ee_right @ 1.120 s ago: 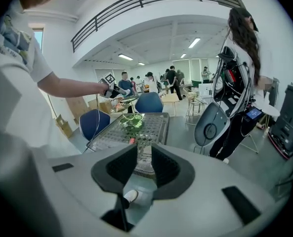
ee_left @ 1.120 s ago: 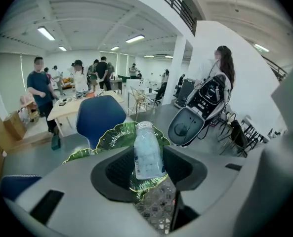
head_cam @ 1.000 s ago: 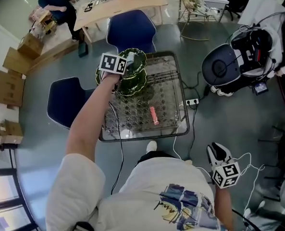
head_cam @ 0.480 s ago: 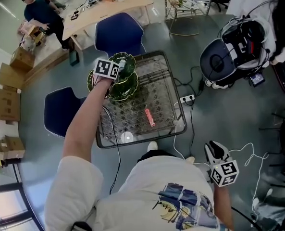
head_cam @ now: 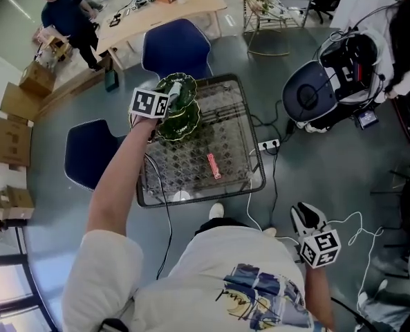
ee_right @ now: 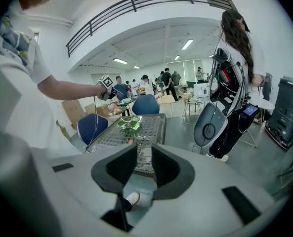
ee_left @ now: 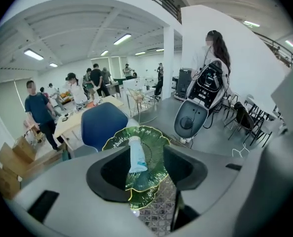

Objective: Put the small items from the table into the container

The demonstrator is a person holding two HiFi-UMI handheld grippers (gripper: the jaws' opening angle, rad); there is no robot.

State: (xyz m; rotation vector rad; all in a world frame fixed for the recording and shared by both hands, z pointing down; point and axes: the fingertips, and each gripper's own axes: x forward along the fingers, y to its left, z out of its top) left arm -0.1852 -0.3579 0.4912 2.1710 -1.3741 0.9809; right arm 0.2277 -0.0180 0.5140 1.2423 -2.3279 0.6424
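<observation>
1. Jaws of left gripper stood well apart, released, hanging over green leaf-shaped dish at far left corner of table.
2. In the dish lay white tube, seen between the jaws with space on either side, not pinched.
3. Off the table, near and to the right of the person, hung right gripper, jaws parted by a narrow gap, nothing held.
4. Mid-table lay small pink item, nearer than the dish and apart from it.
5. At the table's near edge sat small white round item.
6. Beyond the far edge stood blue chair, and second blue chair stood left of the table.
</observation>
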